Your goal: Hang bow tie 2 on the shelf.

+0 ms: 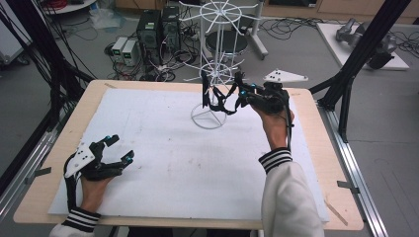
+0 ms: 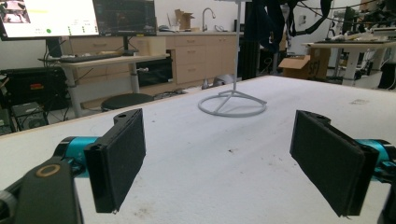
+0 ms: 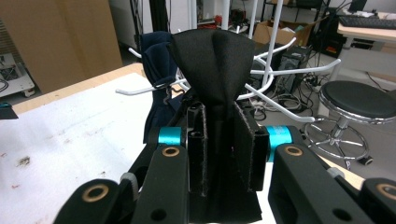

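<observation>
Right gripper (image 3: 219,154) pinches black cloth (image 3: 215,60) by the rack (image 1: 216,64), upper centre (prongs could snag it); left gripper (image 1: 114,150) rests spread, lower left.

Two claws (image 1: 120,148) (image 1: 240,89), two cloths (image 3: 217,60) (image 3: 156,60), one rack (image 1: 216,64).

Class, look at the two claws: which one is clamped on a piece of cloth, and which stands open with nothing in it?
The right claw pinches black cloth beside the white wire rack. The left claw is open above the table.
</observation>
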Tool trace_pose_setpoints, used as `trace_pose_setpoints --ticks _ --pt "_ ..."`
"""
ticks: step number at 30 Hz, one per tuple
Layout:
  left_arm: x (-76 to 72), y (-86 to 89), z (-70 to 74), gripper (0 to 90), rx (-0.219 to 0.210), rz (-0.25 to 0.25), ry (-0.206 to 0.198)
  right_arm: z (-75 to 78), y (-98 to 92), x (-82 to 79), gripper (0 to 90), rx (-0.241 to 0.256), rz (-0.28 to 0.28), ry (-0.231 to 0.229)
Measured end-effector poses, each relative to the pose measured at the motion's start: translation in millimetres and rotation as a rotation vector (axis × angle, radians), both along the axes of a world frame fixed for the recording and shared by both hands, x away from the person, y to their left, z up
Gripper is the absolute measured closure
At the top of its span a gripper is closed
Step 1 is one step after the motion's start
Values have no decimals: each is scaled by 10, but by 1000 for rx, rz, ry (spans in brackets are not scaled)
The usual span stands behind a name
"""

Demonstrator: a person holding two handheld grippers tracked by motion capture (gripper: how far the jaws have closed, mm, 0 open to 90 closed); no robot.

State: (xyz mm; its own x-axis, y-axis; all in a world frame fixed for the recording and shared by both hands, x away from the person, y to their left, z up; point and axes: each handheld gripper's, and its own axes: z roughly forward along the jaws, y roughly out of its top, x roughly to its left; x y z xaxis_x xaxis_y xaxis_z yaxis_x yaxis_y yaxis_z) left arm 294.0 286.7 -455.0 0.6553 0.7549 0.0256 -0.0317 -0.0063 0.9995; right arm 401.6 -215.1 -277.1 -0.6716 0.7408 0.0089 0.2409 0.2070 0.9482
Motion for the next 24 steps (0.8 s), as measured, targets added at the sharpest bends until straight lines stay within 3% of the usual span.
trace_pose_setpoints --ticks 9,18,24 --pt "0 -2 0 187 0 1 -1 18 41 90 765 -17 -4 -5" --pt "0 -1 0 188 0 1 0 53 121 181 765 -84 -22 -26" --pt "0 1 0 188 2 -1 -1 60 172 232 764 -102 -23 -37"
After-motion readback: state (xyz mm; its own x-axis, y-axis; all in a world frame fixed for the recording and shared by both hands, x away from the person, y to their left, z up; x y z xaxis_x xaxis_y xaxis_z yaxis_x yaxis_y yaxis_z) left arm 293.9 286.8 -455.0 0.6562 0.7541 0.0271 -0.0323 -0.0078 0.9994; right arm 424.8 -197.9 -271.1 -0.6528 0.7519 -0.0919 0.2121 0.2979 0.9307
